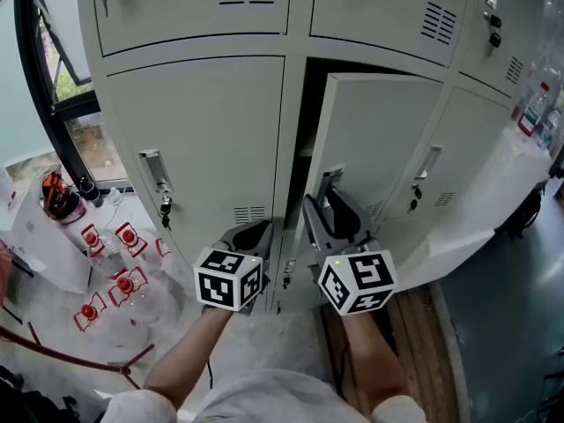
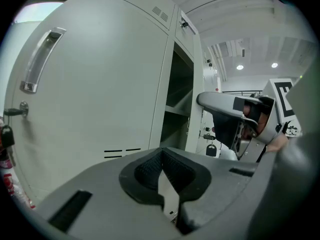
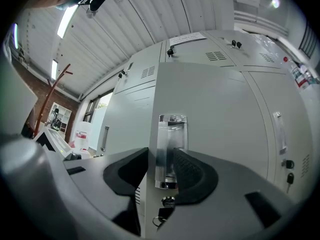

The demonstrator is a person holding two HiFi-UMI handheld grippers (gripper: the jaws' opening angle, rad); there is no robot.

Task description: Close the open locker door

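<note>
The door (image 1: 379, 139) stands in the middle of the head view. It is swung partly out from the row of grey lockers, and a dark gap (image 1: 308, 130) shows at its left side. The right gripper (image 1: 330, 205) is at the handle (image 1: 330, 181) of this door, just below the centre of the frame. In the right gripper view the chrome handle (image 3: 169, 149) stands upright between the two black pads (image 3: 192, 179). The jaws of the right gripper (image 3: 162, 166) are closed in on it from both sides, and a lock with a key hangs just under it.

The left gripper (image 1: 251, 236) is low in the centre of the head view, in front of the post between the gap and the closed door (image 1: 194, 139) to the left. In its own view the left gripper (image 2: 161, 169) has its jaws brought together at the tips, with nothing between them. Behind it, right of centre, the open locker shows a shelf (image 2: 177, 111).

Bottles (image 1: 106, 271) with red labels stand on the floor at the lower left of the head view.
</note>
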